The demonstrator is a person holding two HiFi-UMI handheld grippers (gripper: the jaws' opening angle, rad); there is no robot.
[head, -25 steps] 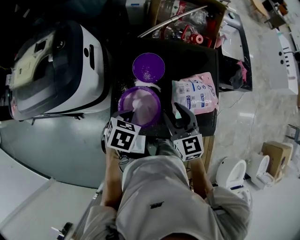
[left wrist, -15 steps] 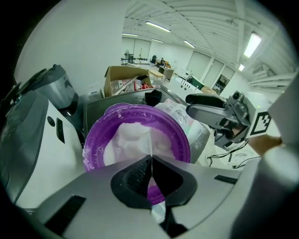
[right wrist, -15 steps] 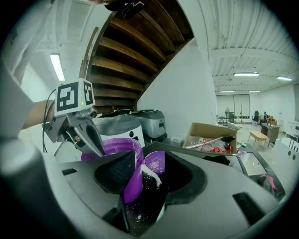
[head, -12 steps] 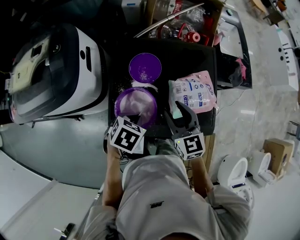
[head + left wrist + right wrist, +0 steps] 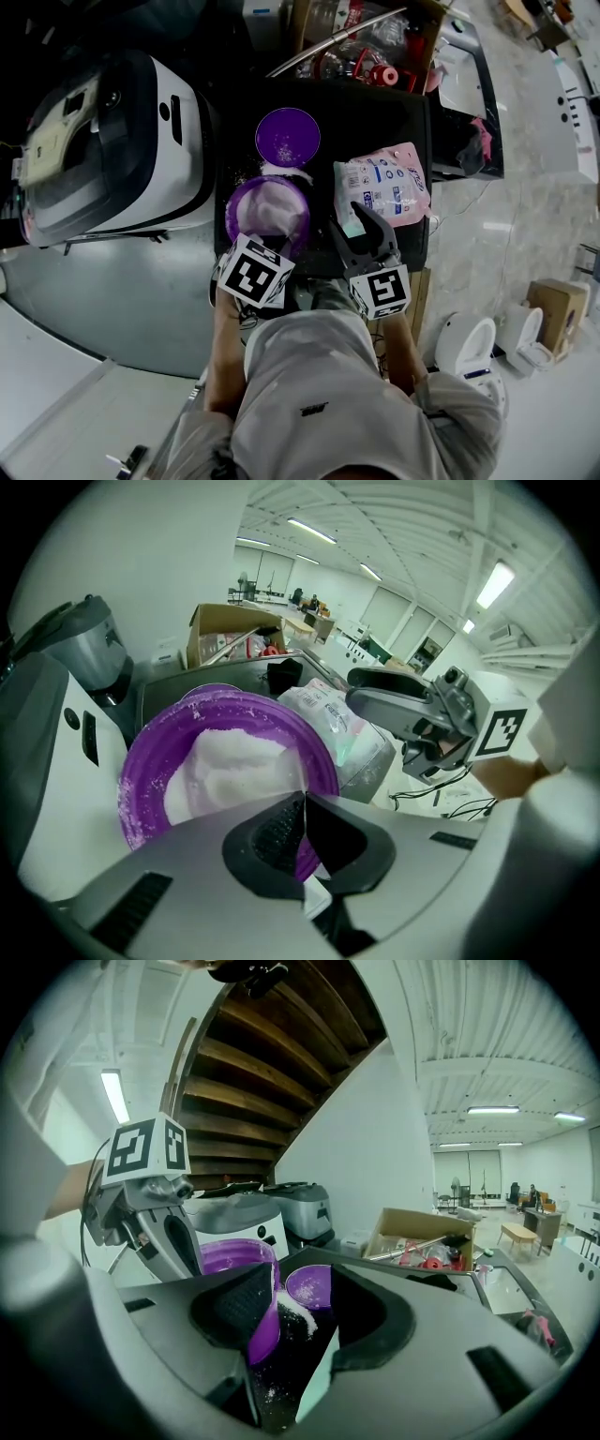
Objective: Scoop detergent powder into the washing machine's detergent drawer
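L gripper (image 5: 305, 799): fingers pressed together on near rim of purple tub (image 5: 141, 780), at bench (image 5: 375, 122) near-left. Tub approx. half full of white detergent powder (image 5: 234, 766). R gripper (image 5: 305, 1288): fingers spread, nothing held, over near-left corner of pink detergent bag (image 5: 389, 183). Purple lid (image 5: 288, 137) just beyond tub. Washer (image 5: 112, 141) left of bench.

Large open hall: pale polished floor (image 5: 525, 234), white wall (image 5: 375, 1119), underside of a wooden staircase (image 5: 272, 1044) overhead, strip lights (image 5: 492, 1110) on ribbed white ceiling (image 5: 394, 527), black table (image 5: 375, 122), cardboard box (image 5: 394, 1232) at its far end.
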